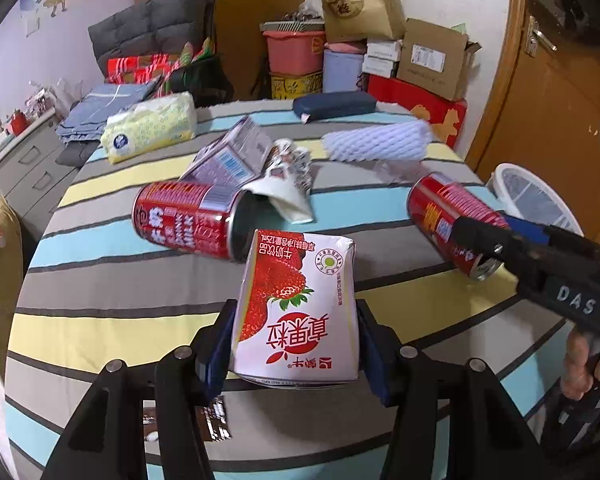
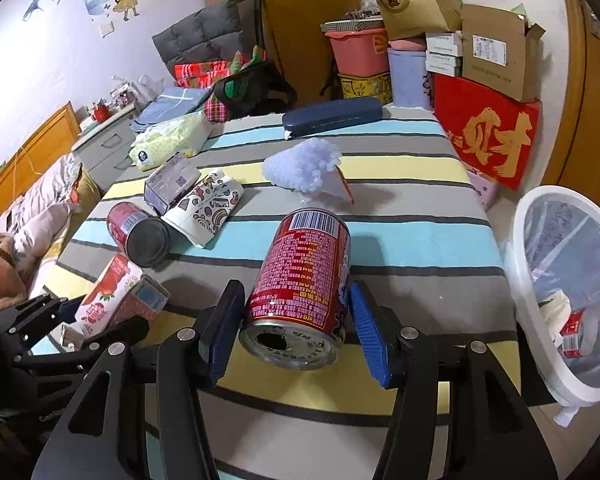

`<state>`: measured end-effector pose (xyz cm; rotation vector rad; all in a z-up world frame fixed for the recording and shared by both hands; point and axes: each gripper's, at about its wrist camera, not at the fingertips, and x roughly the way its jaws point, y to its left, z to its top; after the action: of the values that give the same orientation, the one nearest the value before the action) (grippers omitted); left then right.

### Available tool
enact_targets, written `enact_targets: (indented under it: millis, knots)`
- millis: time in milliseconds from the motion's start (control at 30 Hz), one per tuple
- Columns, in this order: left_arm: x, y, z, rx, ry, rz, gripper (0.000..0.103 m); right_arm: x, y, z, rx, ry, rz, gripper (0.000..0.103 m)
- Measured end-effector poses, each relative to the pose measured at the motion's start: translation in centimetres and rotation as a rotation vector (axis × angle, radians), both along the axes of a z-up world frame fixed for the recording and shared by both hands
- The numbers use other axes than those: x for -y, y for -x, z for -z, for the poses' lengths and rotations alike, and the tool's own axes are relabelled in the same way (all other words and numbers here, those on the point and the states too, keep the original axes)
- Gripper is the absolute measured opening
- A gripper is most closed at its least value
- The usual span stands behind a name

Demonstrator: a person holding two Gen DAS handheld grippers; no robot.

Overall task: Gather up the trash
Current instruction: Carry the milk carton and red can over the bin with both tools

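Between our left claw's [image 1: 296,354] pads sits the strawberry carton [image 1: 298,312], both pads against its sides, gripped above the striped desk [image 1: 112,280]. Our right claw [image 2: 296,328] brackets a red can [image 2: 302,284]: the left pad touches it, while whether the right pad presses we cannot tell. A second can [image 1: 184,220] lies on its side just behind the carton, touching a crushed paper cup [image 2: 204,210] and a grey carton [image 2: 170,182]. Farther back lie a foam net [image 2: 304,168], a tissue pack [image 1: 150,128] and a dark case [image 2: 332,116]. At the desk's right edge stands a white bin [image 2: 532,280] holding trash.
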<state>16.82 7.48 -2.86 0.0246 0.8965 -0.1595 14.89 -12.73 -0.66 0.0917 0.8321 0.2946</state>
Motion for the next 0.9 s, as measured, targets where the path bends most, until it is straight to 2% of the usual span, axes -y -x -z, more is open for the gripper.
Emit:
enact_targets:
  millis: [400, 900]
  knots:
    - [3.9, 1.8, -3.0, 0.066, 0.019, 0.063, 0.056, 3.1, 1.6, -0.8, 0.035, -0.041, 0.036, 0.055]
    - [10.3, 2.1, -5.0, 0.108, 0.016, 0.155, 0.056, 7.9, 4.0, -2.3, 0.102, -0.099, 0.104, 0.055]
